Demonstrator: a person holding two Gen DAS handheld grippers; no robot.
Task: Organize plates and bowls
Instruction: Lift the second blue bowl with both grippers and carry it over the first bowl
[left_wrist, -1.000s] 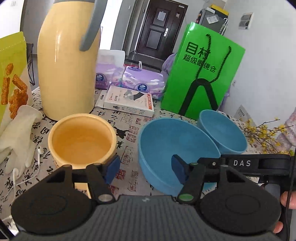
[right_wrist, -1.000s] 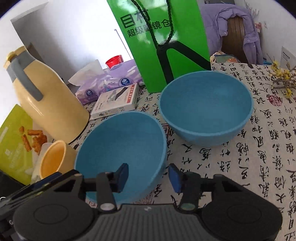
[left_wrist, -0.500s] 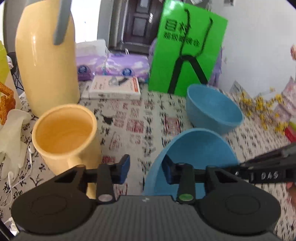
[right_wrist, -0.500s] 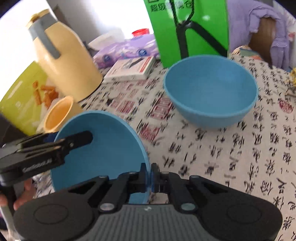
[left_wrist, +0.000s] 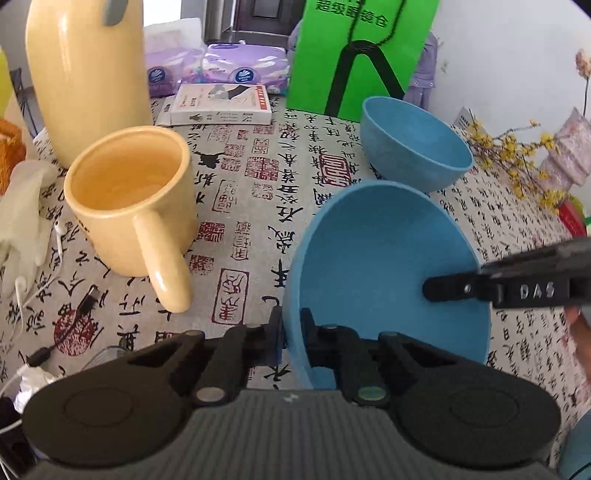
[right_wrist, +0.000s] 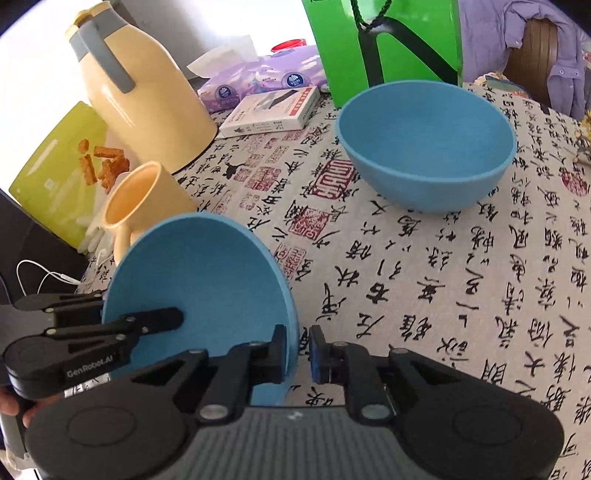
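Note:
Two blue bowls are on the patterned tablecloth. The near bowl (left_wrist: 369, 266) (right_wrist: 199, 273) is tipped up on edge. My left gripper (left_wrist: 291, 332) is shut on its left rim, one pad inside and one outside. My right gripper (right_wrist: 298, 349) straddles the opposite rim and its jaws are opening. The rim stands between them, the inner pad lies against the wall, and a slit of tablecloth shows before the outer pad. One right finger (left_wrist: 454, 288) reaches into the bowl in the left wrist view. The far bowl (left_wrist: 413, 144) (right_wrist: 424, 125) sits upright and empty beyond.
A yellow mug (left_wrist: 125, 192) stands just left of the held bowl, handle toward me. Behind it are a tall yellow jug (left_wrist: 85, 74), a white box (left_wrist: 218, 103), tissue packs and a green paper bag (left_wrist: 362, 48). Earphone cables (left_wrist: 37, 295) lie at left, yellow flowers (left_wrist: 517, 147) at right.
Both grippers closed onto opposite rims of the near blue bowl, and it tipped up off the cloth. The right jaws have since parted slightly. Both views swung right and downward.

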